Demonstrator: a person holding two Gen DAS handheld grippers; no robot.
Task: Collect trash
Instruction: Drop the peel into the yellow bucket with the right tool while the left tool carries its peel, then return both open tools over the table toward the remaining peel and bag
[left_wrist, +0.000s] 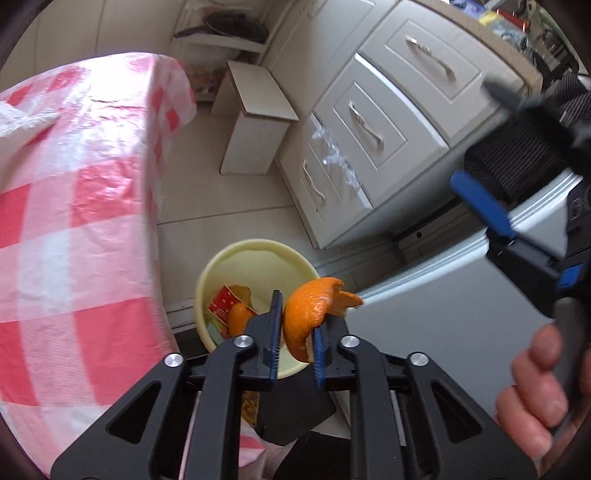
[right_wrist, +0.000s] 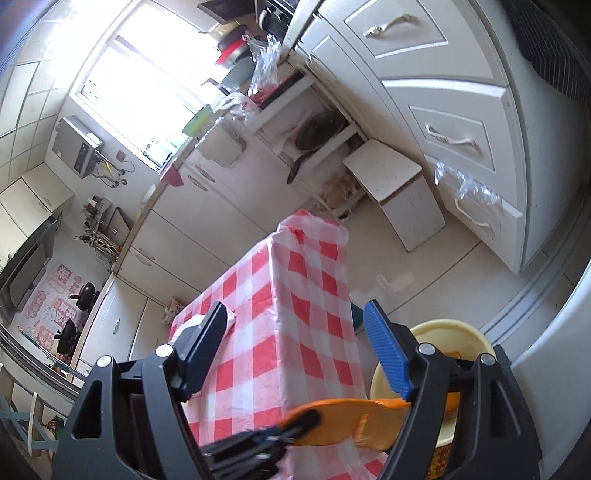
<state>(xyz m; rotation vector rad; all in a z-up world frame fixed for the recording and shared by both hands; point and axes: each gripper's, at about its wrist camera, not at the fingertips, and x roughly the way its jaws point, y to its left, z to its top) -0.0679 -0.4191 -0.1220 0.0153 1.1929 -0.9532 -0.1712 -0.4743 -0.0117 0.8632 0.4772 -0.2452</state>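
**Peel over the bin: the risk is a drop onto the floor**

The left gripper (left_wrist: 295, 325) is clamped on a curl of orange peel (left_wrist: 310, 314), holding it above the near rim of the yellow bin (left_wrist: 236, 254). The bin stands on the floor just beside the table with the red-checked cloth (left_wrist: 74, 221) and already holds another bit of peel and a red carton. The right gripper (right_wrist: 295, 354) is spread apart and empty, raised beside the bin, with the checked table beyond it.

The peel sits over the bin's near edge, not its middle, and part of it juts past the jaws toward the side away from the table. If the jaws part here, I judge the peel could clip the rim and tumble outside. The peel is also pinched at one curved end, so it may swing or stick to a ribbed pad rather than fall cleanly. Carrying it further over the bin's centre before release would lessen both risks.
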